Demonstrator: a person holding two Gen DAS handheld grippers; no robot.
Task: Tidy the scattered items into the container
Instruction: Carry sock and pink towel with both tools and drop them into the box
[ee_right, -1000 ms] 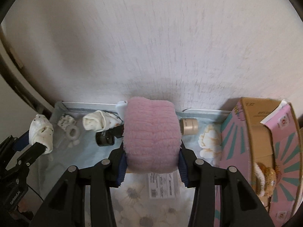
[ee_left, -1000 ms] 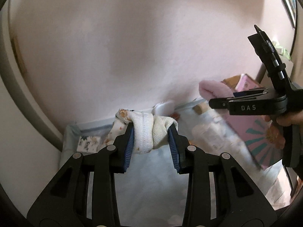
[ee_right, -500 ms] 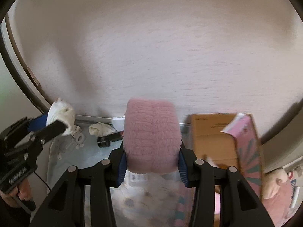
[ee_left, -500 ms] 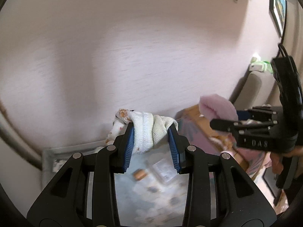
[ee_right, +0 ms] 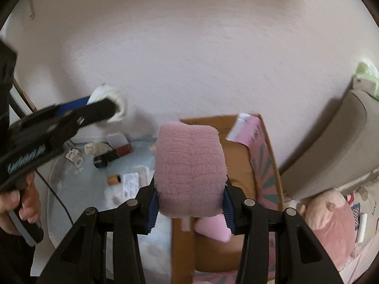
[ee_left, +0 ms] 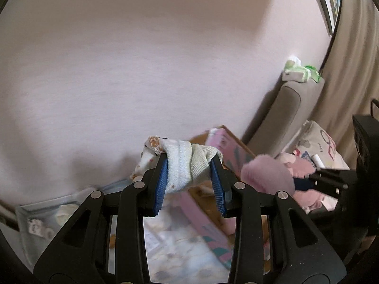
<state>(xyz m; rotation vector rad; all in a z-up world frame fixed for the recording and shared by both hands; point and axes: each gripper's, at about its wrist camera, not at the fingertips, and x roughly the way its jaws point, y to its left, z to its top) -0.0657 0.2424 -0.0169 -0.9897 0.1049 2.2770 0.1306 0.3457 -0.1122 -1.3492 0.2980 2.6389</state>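
Observation:
My left gripper [ee_left: 189, 184] is shut on a rolled white sock [ee_left: 184, 163] with small orange prints, held in the air. My right gripper [ee_right: 190, 204] is shut on a fluffy pink sock [ee_right: 189, 163], held just above the open cardboard box [ee_right: 236, 163] with pink patterned sides. In the left wrist view the pink sock [ee_left: 267, 175] and the right gripper's black body sit at the right, with the box [ee_left: 227, 146] behind my white sock. In the right wrist view the left gripper [ee_right: 113, 108] with its sock hangs at the left, held by a hand [ee_right: 21, 201].
A pale blue floral sheet [ee_right: 94, 184] carries scattered items: another rolled sock [ee_right: 94, 147], a dark cylinder [ee_right: 104, 160], a small brown tube [ee_right: 113, 179], a card [ee_right: 130, 181]. A grey headboard [ee_right: 331, 156], a pink plush toy [ee_right: 331, 215] and the pale wall lie beyond.
Both grippers swung right and rose, keeping their socks. The cardboard box came under the right gripper; the scattered items slid to the left of the right wrist view.

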